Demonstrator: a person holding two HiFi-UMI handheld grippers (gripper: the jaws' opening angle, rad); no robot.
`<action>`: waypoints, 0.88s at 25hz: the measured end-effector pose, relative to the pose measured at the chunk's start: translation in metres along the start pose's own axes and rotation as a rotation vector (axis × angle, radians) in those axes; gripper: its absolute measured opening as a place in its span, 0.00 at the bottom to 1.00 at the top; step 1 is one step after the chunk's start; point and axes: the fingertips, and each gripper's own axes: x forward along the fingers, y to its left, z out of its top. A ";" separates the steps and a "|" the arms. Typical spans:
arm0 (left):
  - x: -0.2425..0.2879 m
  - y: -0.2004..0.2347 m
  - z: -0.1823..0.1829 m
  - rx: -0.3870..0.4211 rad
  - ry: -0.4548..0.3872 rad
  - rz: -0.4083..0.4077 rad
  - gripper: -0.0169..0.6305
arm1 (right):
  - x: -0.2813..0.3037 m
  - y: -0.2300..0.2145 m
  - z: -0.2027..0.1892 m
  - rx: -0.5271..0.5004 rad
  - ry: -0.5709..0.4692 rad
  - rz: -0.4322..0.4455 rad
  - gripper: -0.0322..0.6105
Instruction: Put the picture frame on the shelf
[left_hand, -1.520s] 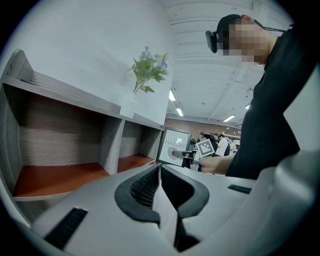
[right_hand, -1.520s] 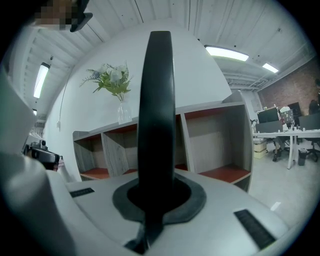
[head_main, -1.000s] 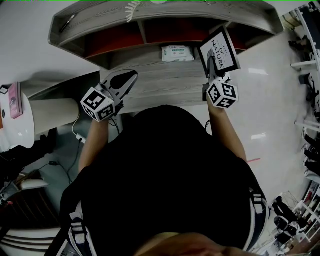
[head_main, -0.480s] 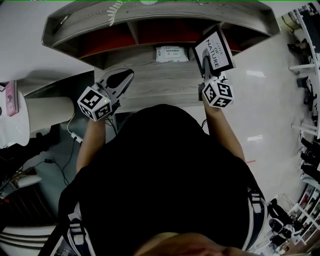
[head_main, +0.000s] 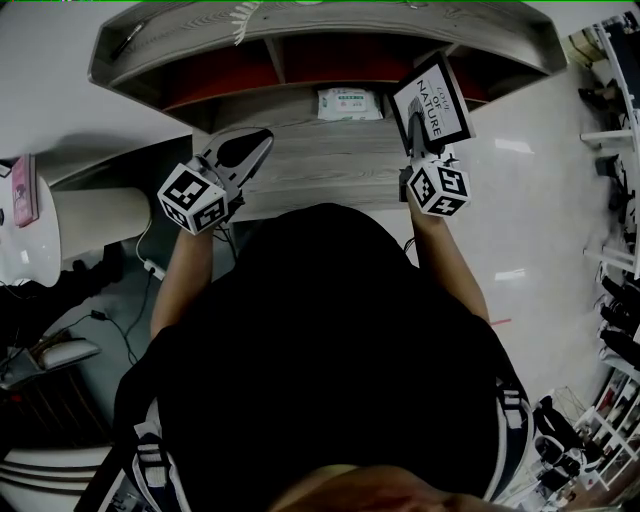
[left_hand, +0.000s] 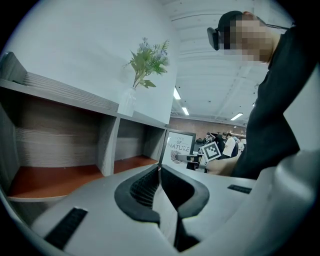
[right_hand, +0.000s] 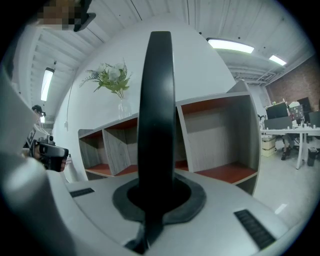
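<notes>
"Black rectangular picture frame with the white printed sheet (head_main: 432, 100): where was it, and what could have gone wrong?"

"It stood upright in the right gripper (head_main: 425, 152), whose jaws were clamped on its lower edge. That put it near the right end of the grey wooden shelf (head_main: 350, 25), not yet inside. Pinched so low, I judged it could swing or slip, and its top corner could catch the upper board. The left gripper (head_main: 262, 138) was closed on nothing, so it offered no support."

"And the compartments?"

"Red-floored, and bare as far as they showed. A clear glass vase (left_hand: 126, 102) on the top board held green sprigs (left_hand: 146, 60). A flat white and green packet (head_main: 350, 103) lay on the near ledge, left of the frame."
</notes>
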 end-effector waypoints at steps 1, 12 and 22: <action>-0.002 0.001 0.000 -0.002 0.000 -0.002 0.08 | -0.001 0.002 0.001 -0.002 0.002 -0.002 0.08; -0.026 0.027 0.000 0.031 0.000 -0.008 0.08 | -0.010 0.011 0.010 -0.006 -0.002 -0.074 0.08; -0.026 0.035 -0.003 0.043 0.016 -0.046 0.08 | -0.010 0.016 0.010 0.021 -0.011 -0.121 0.08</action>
